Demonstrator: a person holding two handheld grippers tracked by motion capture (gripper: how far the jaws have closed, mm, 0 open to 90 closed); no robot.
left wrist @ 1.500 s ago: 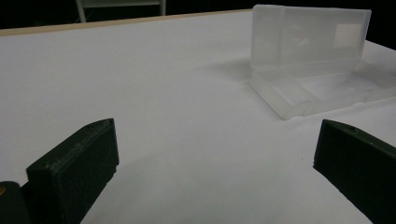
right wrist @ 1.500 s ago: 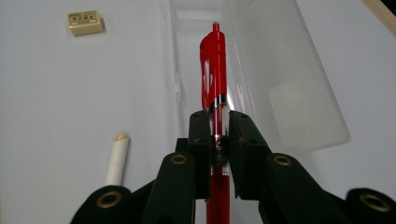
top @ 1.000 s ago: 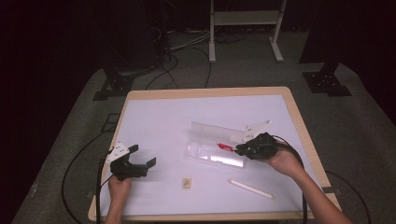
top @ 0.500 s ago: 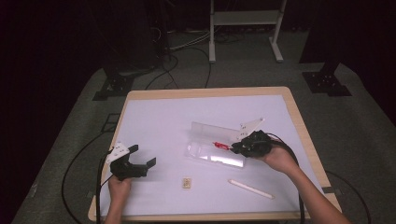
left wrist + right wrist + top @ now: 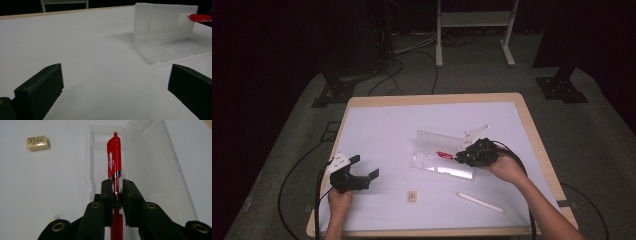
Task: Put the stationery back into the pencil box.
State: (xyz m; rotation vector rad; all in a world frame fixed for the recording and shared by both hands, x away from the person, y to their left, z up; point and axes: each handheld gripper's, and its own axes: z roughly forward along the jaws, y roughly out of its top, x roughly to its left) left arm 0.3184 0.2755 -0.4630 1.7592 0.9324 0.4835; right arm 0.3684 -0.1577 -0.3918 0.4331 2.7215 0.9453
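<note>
While the right gripper [image 5: 116, 192] pinches a red pen [image 5: 114, 157] over the open clear case [image 5: 439, 156] right of the desk's middle, a tilted release could bounce it off the tray. Near the front-left corner, the left gripper [image 5: 358, 173] gapes wide, empty.
</note>
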